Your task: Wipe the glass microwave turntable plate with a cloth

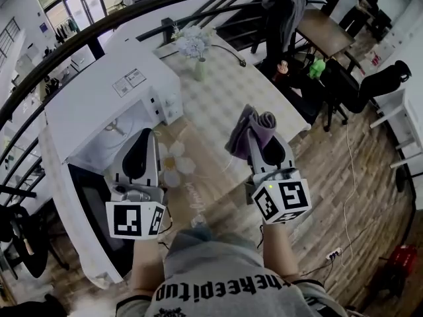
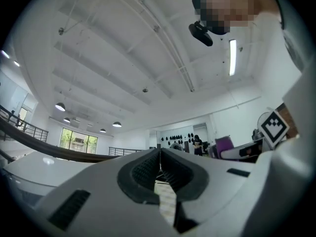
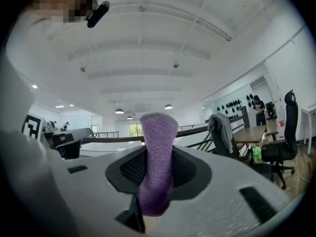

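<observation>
Two handheld grippers are held over a table (image 1: 225,91) with a checked cover, seen from above. The left gripper (image 1: 146,133), at lower left of centre, has its jaws pressed together with nothing between them. The right gripper (image 1: 256,136), at lower right of centre, has its jaws clamped on a purple cloth (image 1: 252,125), which bunches up past the tips.

A tan mat with a white daisy (image 1: 174,164) lies on the table between the two grippers. The glass plate cannot be made out for certain in any view.

At the left of the frame a white microwave (image 1: 106,104) stands on the table with its door (image 1: 89,216) swung open toward the person. A vase of pale flowers (image 1: 195,48) stands at upper centre. A dark curved railing (image 1: 132,12) runs across the top. Beyond it, at upper right, are a chair draped with a grey garment (image 1: 285,5), a wooden desk (image 1: 324,32) and a black office chair (image 1: 377,84).
</observation>
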Demonstrator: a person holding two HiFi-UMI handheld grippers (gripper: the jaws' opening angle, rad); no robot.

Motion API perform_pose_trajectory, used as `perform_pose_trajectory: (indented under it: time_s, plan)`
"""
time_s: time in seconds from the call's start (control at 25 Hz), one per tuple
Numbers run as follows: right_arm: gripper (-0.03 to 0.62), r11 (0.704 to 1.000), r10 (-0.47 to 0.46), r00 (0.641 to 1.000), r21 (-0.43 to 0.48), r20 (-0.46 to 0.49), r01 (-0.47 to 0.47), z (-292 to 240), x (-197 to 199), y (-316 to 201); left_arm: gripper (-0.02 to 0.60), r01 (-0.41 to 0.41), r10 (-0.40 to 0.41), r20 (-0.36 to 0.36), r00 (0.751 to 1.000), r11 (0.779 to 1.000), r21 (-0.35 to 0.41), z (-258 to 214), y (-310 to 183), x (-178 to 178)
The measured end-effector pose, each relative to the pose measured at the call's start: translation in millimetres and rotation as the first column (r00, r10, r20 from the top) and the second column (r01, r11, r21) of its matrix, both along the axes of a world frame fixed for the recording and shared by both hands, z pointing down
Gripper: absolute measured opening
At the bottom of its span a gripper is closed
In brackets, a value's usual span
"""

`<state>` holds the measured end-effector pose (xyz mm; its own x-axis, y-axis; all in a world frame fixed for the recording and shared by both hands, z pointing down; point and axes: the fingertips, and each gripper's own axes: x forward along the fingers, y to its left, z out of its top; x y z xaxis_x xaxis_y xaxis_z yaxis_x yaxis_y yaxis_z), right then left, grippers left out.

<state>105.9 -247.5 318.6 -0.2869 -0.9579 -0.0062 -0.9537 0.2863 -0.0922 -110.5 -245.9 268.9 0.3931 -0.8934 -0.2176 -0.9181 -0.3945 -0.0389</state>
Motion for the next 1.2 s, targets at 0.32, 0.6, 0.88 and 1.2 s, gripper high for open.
perform_pose_trajectory:
  time_s: [0.32,0.6,0.88,1.2]
  plan:
    - [0.114,0.972,-0.065,0.998,-0.228,-0.005,0.063,85.5,-36.5,-24.5,0.011,-0.008,0.006,-0.027,1.000,0.998,-0.055,31.5,-9.8,-10.9]
    - [0.114,0.898,-0.163,0.987,-0.412,0.007,0.152,158.0,-67.5,-44.0,0.011,-0.003,0.001,-0.031,1.000,0.996,-0.086,51.1,-18.4,-16.3]
    - [0.114,0.810,-0.238,0.971,-0.544,0.032,0.216,215.8,-99.3,-78.6,0.011,0.046,-0.049,-0.024,0.999,0.992,-0.114,62.6,-34.1,-28.0]
    - [0.114,0.718,-0.304,0.952,-0.650,0.026,0.247,261.9,-126.5,-114.3,0.011,0.094,-0.096,-0.011,0.995,0.988,-0.126,72.4,-51.0,-38.9]
